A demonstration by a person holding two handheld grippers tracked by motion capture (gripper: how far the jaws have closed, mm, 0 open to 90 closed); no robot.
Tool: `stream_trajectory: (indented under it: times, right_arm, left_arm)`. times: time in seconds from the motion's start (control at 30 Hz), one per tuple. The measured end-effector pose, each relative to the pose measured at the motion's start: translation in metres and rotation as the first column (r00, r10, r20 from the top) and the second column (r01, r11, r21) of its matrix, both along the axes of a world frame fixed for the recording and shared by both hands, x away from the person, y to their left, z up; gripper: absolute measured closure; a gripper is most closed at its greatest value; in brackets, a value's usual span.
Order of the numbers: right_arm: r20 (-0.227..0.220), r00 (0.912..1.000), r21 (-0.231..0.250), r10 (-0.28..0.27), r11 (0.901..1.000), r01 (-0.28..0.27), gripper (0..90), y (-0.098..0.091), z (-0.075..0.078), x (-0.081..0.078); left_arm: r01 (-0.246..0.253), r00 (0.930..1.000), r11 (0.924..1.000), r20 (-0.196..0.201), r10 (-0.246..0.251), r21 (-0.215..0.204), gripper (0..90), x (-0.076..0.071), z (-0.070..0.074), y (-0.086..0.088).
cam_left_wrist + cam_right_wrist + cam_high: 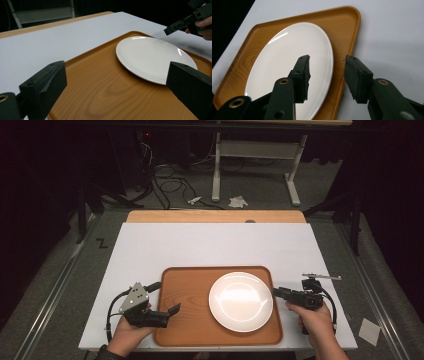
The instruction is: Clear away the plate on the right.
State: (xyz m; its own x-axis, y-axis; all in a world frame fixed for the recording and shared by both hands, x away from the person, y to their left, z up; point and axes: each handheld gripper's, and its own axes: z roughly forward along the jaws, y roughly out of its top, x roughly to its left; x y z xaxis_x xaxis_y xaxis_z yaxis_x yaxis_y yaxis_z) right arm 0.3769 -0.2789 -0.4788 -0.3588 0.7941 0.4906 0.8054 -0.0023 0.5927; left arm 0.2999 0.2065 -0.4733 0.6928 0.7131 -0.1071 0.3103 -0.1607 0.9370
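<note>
A round white plate (241, 301) lies in the right half of a wooden tray (187, 295) near the table's front edge. My left gripper (175, 309) stands open over the tray's front left part, its jaws wide apart and pointing toward the plate (152, 57), with nothing between them (115, 72). My right gripper (275, 291) hovers at the tray's right edge. In the right gripper view its jaws are open (327, 60), one over the plate's rim (287, 57) and the other over the tray's border (347, 30). They press on nothing.
The tray sits on a white board (210, 245) that covers a wooden table (215, 216). Bare white surface stretches behind and to both sides of the tray. Beyond the table, cables and a white desk frame (216, 170) stand on the dark floor.
</note>
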Motion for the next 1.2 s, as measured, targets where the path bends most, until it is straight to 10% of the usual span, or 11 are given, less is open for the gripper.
stream_trajectory:
  times: [0.27,0.53,0.73,1.2]
  right_arm:
    - [0.180,0.9836,-0.105,0.003,0.9943,0.017,42.8,0.003,0.019,-0.012]
    - [0.324,0.9459,-0.124,-0.016,0.9906,0.059,16.0,-0.004,0.037,-0.029]
    - [0.339,0.9407,-0.149,-0.007,0.9869,0.061,1.1,-0.003,0.042,-0.034]
    - [0.392,0.9199,-0.164,0.015,0.9851,0.053,1.0,-0.001,0.045,-0.039]
  left_arm:
    - [-0.016,0.9999,0.9999,-0.003,0.016,-0.003,3.7,0.001,0.001,0.001]
    - [-0.015,0.9999,0.9998,0.002,0.015,-0.012,3.5,0.004,0.002,-0.002]
    - [-0.022,0.9997,0.9997,0.004,0.022,-0.011,0.7,0.007,0.003,-0.006]
    - [-0.029,0.9995,0.9995,-0.010,0.029,-0.009,0.2,0.009,0.001,-0.007]
